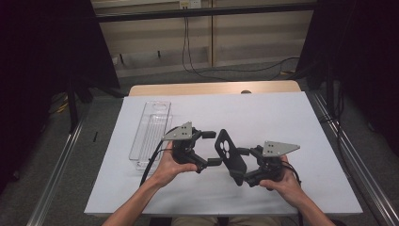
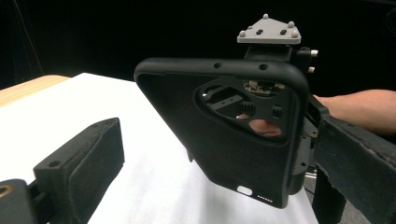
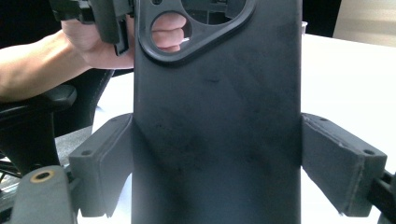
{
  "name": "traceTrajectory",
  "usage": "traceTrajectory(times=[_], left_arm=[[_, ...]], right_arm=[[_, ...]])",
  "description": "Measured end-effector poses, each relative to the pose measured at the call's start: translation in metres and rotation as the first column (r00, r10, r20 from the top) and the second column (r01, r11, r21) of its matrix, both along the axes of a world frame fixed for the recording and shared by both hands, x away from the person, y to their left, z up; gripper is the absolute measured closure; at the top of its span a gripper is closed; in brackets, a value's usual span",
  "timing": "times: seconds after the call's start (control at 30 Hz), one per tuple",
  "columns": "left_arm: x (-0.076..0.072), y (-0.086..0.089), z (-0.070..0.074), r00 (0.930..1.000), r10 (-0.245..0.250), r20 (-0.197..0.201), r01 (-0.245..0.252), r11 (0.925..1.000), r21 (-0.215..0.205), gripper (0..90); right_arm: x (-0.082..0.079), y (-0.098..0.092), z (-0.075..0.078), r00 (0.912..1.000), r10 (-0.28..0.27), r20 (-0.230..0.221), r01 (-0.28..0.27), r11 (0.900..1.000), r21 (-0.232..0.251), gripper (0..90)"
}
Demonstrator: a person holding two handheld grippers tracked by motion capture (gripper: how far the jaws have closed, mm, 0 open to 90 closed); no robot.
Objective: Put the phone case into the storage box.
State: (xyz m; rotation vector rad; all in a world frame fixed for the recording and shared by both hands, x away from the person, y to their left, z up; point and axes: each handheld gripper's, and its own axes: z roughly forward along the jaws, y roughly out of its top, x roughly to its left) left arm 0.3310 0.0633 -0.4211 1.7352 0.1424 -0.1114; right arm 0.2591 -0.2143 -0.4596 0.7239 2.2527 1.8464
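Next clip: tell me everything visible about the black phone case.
The black phone case looks like matte, slightly scuffed rubbery plastic, empty, with a rounded-triangular camera cutout near its top and port openings at the bottom edge. It is held upright, tilted, above the white table cover. The right gripper clamps its two long sides; the left gripper flanks it, open, contact unclear.

A matte black phone case [image 1: 230,157] above a white-covered counter [image 1: 282,117] with a tan wood edge, beside a clear plastic tray [image 1: 150,127].

Clear tray [image 1: 150,132] on white table [image 1: 282,117]
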Motion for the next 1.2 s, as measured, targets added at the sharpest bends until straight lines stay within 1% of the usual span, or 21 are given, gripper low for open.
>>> traceTrajectory(times=[0.03, 0.13, 0.2, 0.23, 0.33, 0.4, 0.43, 0.53, 0.57, 0.63, 0.73, 0.77, 0.83, 0.87, 0.93, 1.0, 1.03, 1.07, 1.13, 1.17, 1.2], left_arm=[[0.0008, -0.0005, -0.0008, 0.9999, -0.016, -0.006, 0.016, 0.9998, -0.012, 2.3], [0.0004, -0.0013, -0.0015, 1.0000, -0.007, 0.002, 0.007, 0.9999, -0.015, 2.9], [0.0010, -0.0010, -0.0015, 0.9999, -0.015, 0.002, 0.015, 0.9997, -0.017, 3.9], [0.0013, -0.0003, -0.0010, 0.9998, -0.022, -0.002, 0.022, 0.9997, -0.009, 3.9], [0.0023, 0.0004, -0.0009, 0.9997, -0.025, 0.005, 0.025, 0.9996, -0.015, 4.3], [0.0024, 0.0005, -0.0012, 0.9997, -0.024, 0.007, 0.025, 0.9995, -0.020, 4.8], [0.0020, -0.0005, -0.0016, 0.9996, -0.027, 0.001, 0.027, 0.9990, -0.036, 4.9], [0.0024, -0.0001, -0.0009, 0.9992, -0.039, 0.007, 0.039, 0.9988, -0.030, 4.9], [0.0012, -0.0009, -0.0008, 0.9996, -0.027, 0.003, 0.027, 0.9989, -0.040, 4.8], [0.0019, -0.0006, -0.0007, 0.9985, -0.054, 0.005, 0.054, 0.9975, -0.045, 4.6], [0.0019, -0.0012, -0.0005, 0.9987, -0.050, 0.006, 0.051, 0.9970, -0.058, 4.4], [0.0009, -0.0020, -0.0004, 0.9984, -0.056, 0.005, 0.056, 0.9958, -0.072, 4.3], [0.0003, -0.0024, 0.0006, 0.9985, -0.053, 0.012, 0.054, 0.9959, -0.073, 4.4], [0.0003, -0.0025, 0.0007, 0.9984, -0.051, 0.025, 0.053, 0.9952, -0.082, 4.4], [-0.0008, -0.0035, 0.0009, 0.9979, -0.064, 0.011, 0.065, 0.9937, -0.092, 4.3], [-0.0010, -0.0036, 0.0010, 0.9971, -0.073, 0.019, 0.074, 0.9939, -0.082, 4.5], [-0.0011, -0.0038, 0.0009, 0.9969, -0.075, 0.025, 0.077, 0.9933, -0.086, 4.7], [-0.0013, -0.0039, 0.0008, 0.9958, -0.089, 0.024, 0.091, 0.9922, -0.085, 5.4], [-0.0014, -0.0035, 0.0011, 0.9950, -0.096, 0.024, 0.098, 0.9921, -0.079, 6.5], [-0.0024, -0.0037, 0.0008, 0.9940, -0.108, 0.015, 0.109, 0.9901, -0.089, 8.9], [-0.0023, -0.0035, 0.0010, 0.9941, -0.107, 0.020, 0.108, 0.9905, -0.085, 9.2]], right_arm=[[-0.0002, 0.0006, -0.0001, 1.0000, 0.002, -0.002, -0.002, 1.000, 0.000, 14.0], [0.0000, 0.0021, -0.0006, 0.9999, 0.011, -0.013, -0.011, 1.000, 0.010, 14.0], [-0.0001, 0.0032, -0.0003, 0.9998, 0.018, -0.009, -0.018, 1.000, 0.006, 14.0], [-0.0002, 0.0035, -0.0003, 0.9997, 0.023, -0.011, -0.023, 1.000, 0.009, 14.0], [-0.0003, 0.0049, -0.0006, 0.9994, 0.032, -0.013, -0.031, 0.999, 0.009, 14.0], [0.0001, 0.0050, -0.0007, 0.9993, 0.034, -0.012, -0.034, 0.999, 0.011, 14.0], [0.0003, 0.0050, -0.0007, 0.9993, 0.036, -0.012, -0.036, 0.999, 0.013, 14.0], [0.0001, 0.0050, -0.0004, 0.9991, 0.041, -0.016, -0.040, 0.999, 0.018, 14.0], [0.0002, 0.0050, -0.0004, 0.9989, 0.044, -0.015, -0.044, 0.999, 0.021, 14.0], [0.0001, 0.0048, 0.0000, 0.9989, 0.046, -0.013, -0.046, 0.999, 0.022, 14.0], [-0.0001, 0.0050, 0.0005, 0.9985, 0.053, -0.014, -0.052, 0.998, 0.033, 13.9], [-0.0004, 0.0052, 0.0010, 0.9984, 0.054, -0.015, -0.054, 0.998, 0.037, 13.9], [-0.0002, 0.0051, 0.0013, 0.9979, 0.063, -0.016, -0.062, 0.997, 0.045, 13.9], [-0.0002, 0.0050, 0.0014, 0.9975, 0.068, -0.018, -0.067, 0.996, 0.050, 13.9], [-0.0004, 0.0054, 0.0016, 0.9968, 0.078, -0.019, -0.077, 0.996, 0.053, 13.9], [-0.0005, 0.0062, 0.0018, 0.9963, 0.085, -0.012, -0.085, 0.995, 0.049, 13.9], [-0.0009, 0.0067, 0.0018, 0.9955, 0.093, -0.018, -0.092, 0.995, 0.049, 13.9], [-0.0010, 0.0073, 0.0016, 0.9951, 0.098, -0.017, -0.097, 0.994, 0.047, 13.9], [-0.0013, 0.0080, 0.0016, 0.9945, 0.103, -0.018, -0.102, 0.994, 0.049, 13.9], [-0.0013, 0.0078, 0.0016, 0.9945, 0.103, -0.018, -0.102, 0.994, 0.048, 13.9], [-0.0013, 0.0076, 0.0017, 0.9940, 0.108, -0.018, -0.107, 0.993, 0.046, 13.9]])
